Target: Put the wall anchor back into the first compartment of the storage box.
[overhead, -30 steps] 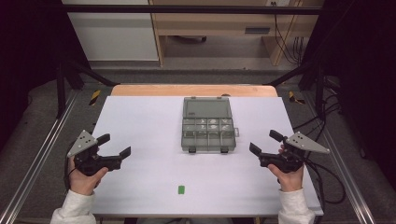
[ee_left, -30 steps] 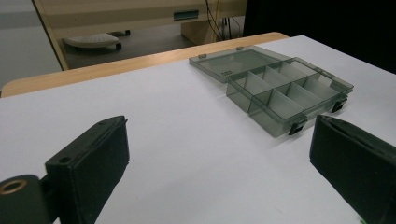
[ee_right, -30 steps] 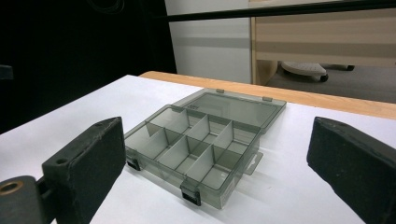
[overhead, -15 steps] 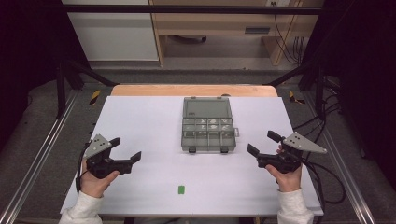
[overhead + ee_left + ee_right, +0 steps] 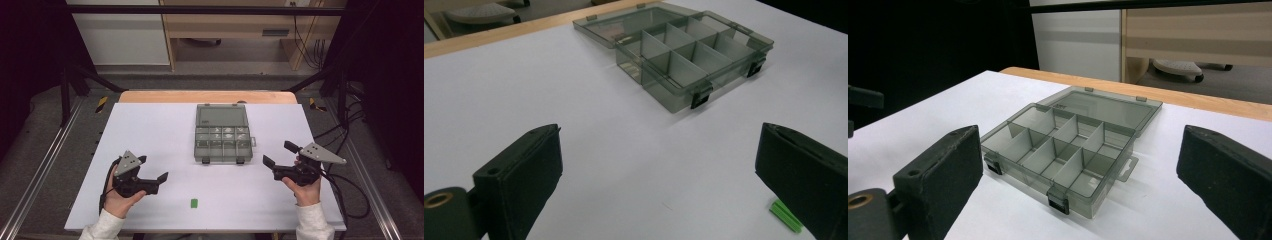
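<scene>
A smoky clear compartment box (image 5: 222, 142) lies open at the table's middle, its lid (image 5: 221, 116) flat behind it; its cells look empty in both gripper views. A small green piece (image 5: 194, 203) lies near the front edge. My left gripper (image 5: 151, 168) is open at the front left, a short way left of the green piece and pointing right. In the left gripper view the green piece (image 5: 786, 216) sits by the right jaw, with the box (image 5: 691, 55) farther off. My right gripper (image 5: 278, 153) is open to the right of the box, and the right gripper view faces the box (image 5: 1068, 145).
The white table top (image 5: 150, 125) ends in a wooden strip (image 5: 207, 96) at the back. Metal rails (image 5: 45, 165) run along both sides. Black cables (image 5: 345, 185) trail off the right edge. A shelf unit (image 5: 225, 30) stands beyond the table.
My left gripper has moved right and slightly nearer the front edge, closing on the green piece. The right gripper has barely shifted. Both stay open.
</scene>
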The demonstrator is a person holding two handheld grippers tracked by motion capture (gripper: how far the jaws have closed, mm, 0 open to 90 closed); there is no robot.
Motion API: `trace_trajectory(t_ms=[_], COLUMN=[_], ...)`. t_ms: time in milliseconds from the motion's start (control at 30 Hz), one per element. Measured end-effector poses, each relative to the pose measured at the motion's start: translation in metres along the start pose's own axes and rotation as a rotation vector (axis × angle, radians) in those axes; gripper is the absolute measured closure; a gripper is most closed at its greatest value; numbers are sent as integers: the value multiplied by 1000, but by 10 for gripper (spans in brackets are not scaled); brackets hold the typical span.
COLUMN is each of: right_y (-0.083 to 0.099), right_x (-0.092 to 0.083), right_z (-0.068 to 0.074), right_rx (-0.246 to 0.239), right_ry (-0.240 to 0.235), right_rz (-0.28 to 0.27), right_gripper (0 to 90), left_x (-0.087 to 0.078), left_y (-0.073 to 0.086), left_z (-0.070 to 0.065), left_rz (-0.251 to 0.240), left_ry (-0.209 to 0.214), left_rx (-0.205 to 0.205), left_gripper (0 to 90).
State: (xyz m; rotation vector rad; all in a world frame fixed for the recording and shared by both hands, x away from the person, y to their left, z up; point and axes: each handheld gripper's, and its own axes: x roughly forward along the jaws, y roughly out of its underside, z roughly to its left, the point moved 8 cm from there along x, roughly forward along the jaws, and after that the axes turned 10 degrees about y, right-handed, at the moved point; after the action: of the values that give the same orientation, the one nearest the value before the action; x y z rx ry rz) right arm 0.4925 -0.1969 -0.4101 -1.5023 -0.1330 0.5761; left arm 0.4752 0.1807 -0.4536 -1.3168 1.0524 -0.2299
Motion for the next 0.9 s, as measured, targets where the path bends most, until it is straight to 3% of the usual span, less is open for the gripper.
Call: trace_trajectory(t_ms=[500,900], right_y=[0,-1], right_x=[-1,-2], right_z=[-1,0], right_rx=[-3,1], right_ry=[4,-1], right_rz=[0,-3], right_gripper=[47,47], left_x=[36,54], left_y=[30,51], left_z=[-31,-55], left_rz=[107,202], left_ry=[28,45], left_rx=[-22,-20], left_gripper=[84,158])
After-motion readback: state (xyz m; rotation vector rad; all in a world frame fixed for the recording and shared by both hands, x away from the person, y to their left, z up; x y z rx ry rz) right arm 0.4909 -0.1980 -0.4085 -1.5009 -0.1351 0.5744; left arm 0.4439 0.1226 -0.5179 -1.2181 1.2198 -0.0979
